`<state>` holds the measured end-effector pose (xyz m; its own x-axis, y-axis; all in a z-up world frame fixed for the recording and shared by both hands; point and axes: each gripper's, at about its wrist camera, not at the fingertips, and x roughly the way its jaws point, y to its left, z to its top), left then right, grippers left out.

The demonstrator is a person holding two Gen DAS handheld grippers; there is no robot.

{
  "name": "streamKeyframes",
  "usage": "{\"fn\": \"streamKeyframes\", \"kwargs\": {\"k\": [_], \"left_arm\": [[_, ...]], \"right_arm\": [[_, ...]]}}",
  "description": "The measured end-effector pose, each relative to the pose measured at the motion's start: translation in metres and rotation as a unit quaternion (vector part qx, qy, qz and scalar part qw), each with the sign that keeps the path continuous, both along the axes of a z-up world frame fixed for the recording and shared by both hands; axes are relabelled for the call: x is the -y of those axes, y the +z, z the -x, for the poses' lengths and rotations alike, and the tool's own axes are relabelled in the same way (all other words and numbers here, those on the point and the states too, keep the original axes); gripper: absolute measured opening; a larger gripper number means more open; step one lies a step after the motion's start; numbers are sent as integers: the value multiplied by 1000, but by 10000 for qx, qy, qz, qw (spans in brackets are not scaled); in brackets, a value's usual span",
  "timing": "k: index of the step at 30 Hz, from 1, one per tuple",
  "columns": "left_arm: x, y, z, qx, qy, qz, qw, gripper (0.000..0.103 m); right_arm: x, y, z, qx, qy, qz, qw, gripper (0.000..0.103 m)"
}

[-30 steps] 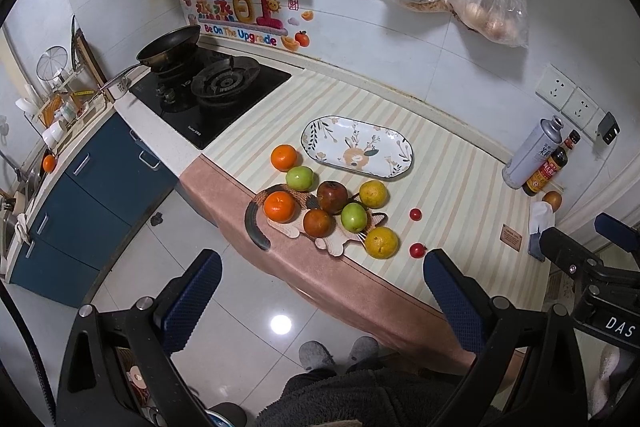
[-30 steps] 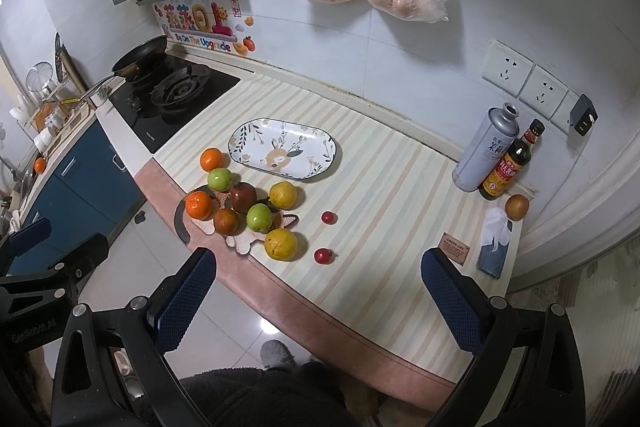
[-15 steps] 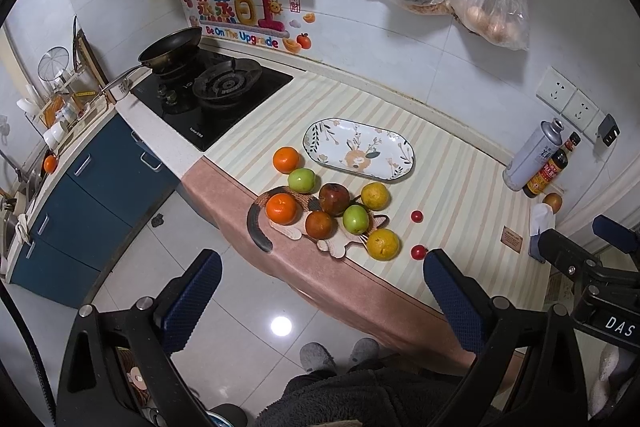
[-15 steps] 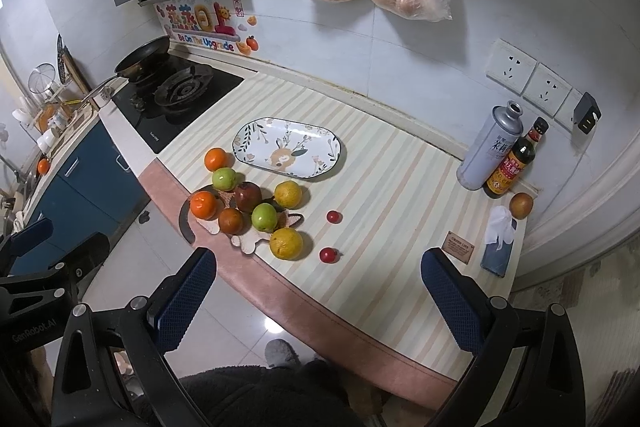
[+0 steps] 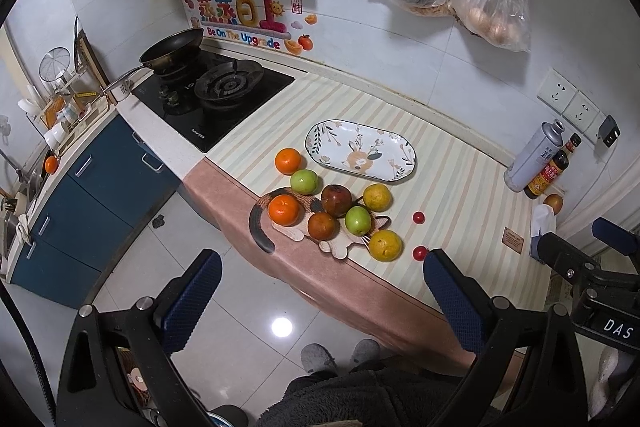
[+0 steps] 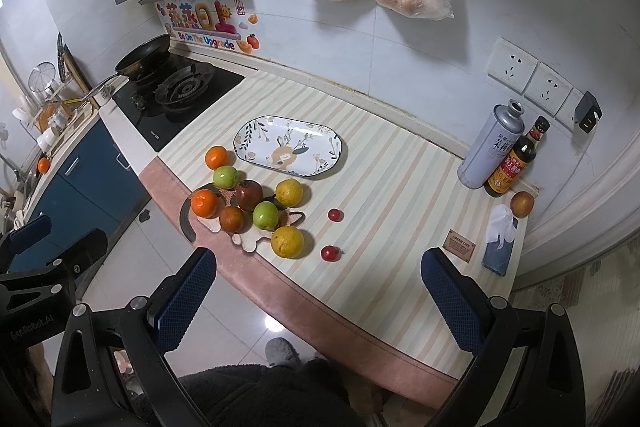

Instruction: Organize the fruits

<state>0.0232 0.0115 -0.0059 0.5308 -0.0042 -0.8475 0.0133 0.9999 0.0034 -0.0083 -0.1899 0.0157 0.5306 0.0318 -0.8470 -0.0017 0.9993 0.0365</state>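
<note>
Both the left gripper (image 5: pixel 320 291) and right gripper (image 6: pixel 318 287) hang wide apart, holding nothing, out past the counter's front edge. The fruits (image 6: pixel 249 195) cluster near that edge beside the bare oval plate (image 6: pixel 256 135); striped counter (image 6: pixel 400 179) lies open rightward.

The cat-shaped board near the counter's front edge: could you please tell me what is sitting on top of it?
On the cat-shaped board sit an orange, a dark red apple, a brown fruit and a green apple. They cover most of its surface; only tail, paws and ear show.
</note>
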Motion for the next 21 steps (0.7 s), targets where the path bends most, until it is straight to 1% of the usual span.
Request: {"fn": "streamKeyframes", "kwargs": {"k": [7,11,16,19,21], "left_arm": [[-2,0,0,-6,8,6,10000,103],[-3,0,1,-5,14,9,10000,103],[-8,1,-1,55,84,28,9999,103],[-16,-5,-8,258,314,-103,9991,103],[-25,-14,-20,276,537,-342,9976,103]], "right_arm": [[1,0,-1,-2,5,-7,10000,103],[-6,-3,3,-3,50,-46,10000,103],[-4,-6,1,-26,54,-188,9998,103],[3,-15,-10,-49,66,-388,9992,103],[6,-26,-21,-106,109,-522,9985,103]]}}
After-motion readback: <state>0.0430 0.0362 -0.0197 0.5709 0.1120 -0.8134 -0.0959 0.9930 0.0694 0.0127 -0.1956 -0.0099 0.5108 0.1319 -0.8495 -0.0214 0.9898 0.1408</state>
